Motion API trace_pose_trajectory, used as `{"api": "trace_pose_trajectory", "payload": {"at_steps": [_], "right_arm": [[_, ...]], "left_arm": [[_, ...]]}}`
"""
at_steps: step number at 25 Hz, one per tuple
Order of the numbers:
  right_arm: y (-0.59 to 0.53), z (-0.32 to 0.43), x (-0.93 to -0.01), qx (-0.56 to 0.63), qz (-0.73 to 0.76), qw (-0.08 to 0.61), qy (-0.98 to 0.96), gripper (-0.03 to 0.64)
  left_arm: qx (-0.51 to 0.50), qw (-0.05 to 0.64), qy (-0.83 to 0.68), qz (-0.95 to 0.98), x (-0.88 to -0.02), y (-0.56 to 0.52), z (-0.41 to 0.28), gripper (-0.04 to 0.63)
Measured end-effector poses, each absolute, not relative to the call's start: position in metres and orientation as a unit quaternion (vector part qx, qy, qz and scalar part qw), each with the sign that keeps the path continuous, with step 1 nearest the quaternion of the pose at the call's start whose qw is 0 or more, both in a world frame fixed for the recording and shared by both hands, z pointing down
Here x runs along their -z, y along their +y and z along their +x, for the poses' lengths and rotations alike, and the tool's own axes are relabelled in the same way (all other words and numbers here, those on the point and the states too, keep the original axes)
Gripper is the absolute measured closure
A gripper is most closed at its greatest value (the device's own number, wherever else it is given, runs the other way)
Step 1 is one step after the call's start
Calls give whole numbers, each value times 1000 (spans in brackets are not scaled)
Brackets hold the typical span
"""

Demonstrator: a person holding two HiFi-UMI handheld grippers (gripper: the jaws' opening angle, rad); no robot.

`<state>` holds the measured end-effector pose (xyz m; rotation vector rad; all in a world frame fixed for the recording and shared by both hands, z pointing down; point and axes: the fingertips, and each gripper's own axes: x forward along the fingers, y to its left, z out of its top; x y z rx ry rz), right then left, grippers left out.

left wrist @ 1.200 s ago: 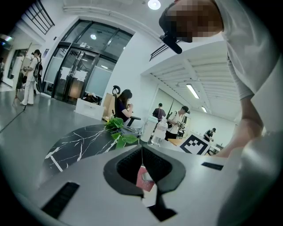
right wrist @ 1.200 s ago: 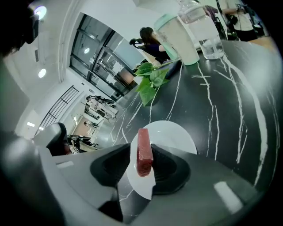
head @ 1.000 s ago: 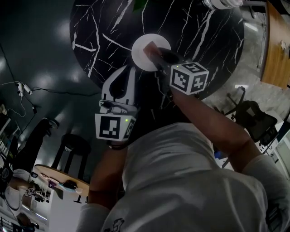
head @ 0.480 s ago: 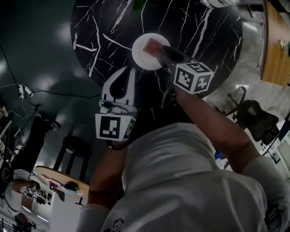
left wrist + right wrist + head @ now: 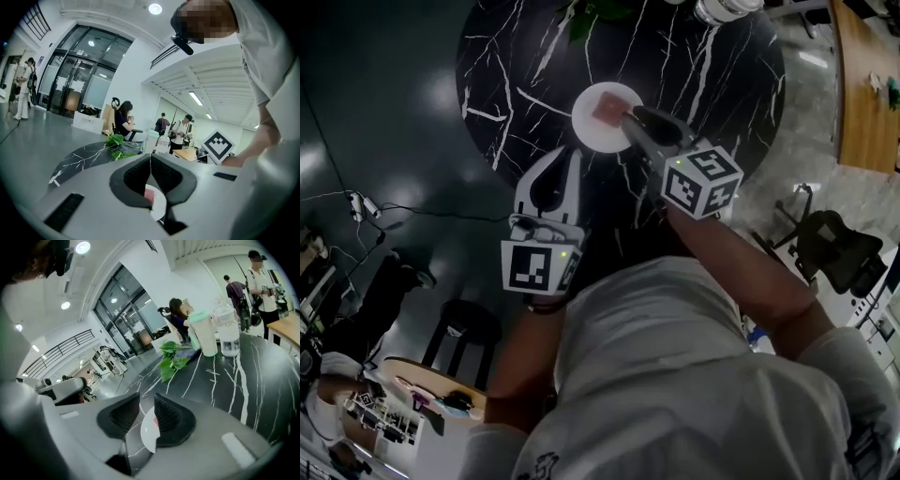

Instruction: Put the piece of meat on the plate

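A pink piece of meat (image 5: pixel 607 108) lies on the small white plate (image 5: pixel 592 129) on the round black marble table (image 5: pixel 506 84). My right gripper (image 5: pixel 631 116) hovers just off the plate's right rim, above it. Its jaws stand apart and are closing, with nothing between them. In the right gripper view the plate (image 5: pixel 147 433) and the meat (image 5: pixel 154 421) show through the gap of the right gripper (image 5: pixel 146 404). My left gripper (image 5: pixel 565 152) hangs at the table's near edge, shut and empty. Below the left gripper (image 5: pixel 150 161) the left gripper view shows the meat (image 5: pixel 149 196) and the plate (image 5: pixel 158 203).
Green leaves (image 5: pixel 173 359), a lidded cup (image 5: pixel 203 333) and a clear bottle (image 5: pixel 226 331) stand at the table's far side. A wooden table (image 5: pixel 862 84) and an office chair (image 5: pixel 825 244) are to the right, a stool (image 5: pixel 469 323) to the left. Several people are in the background.
The right gripper has lifted and drawn back from the plate, leaving the meat lying there. The left gripper has risen a little.
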<state>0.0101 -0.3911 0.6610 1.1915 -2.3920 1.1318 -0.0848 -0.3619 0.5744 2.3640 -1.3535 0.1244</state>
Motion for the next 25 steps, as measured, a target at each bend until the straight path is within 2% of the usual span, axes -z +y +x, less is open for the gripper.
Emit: {"api": "trace_pose_trajectory", "payload": {"at_steps": [6, 15, 25], "right_arm": [[-372, 4, -597, -274, 389, 127, -870, 557], [-330, -6, -506, -172, 384, 103, -901, 611], [-294, -20, -409, -98, 398, 60, -910, 614]], "left_arm": [[-34, 195, -489, 849, -541, -351, -87, 588], [-17, 166, -483, 859, -475, -328, -86, 588], [6, 121, -466, 877, -389, -314, -94, 588]]}}
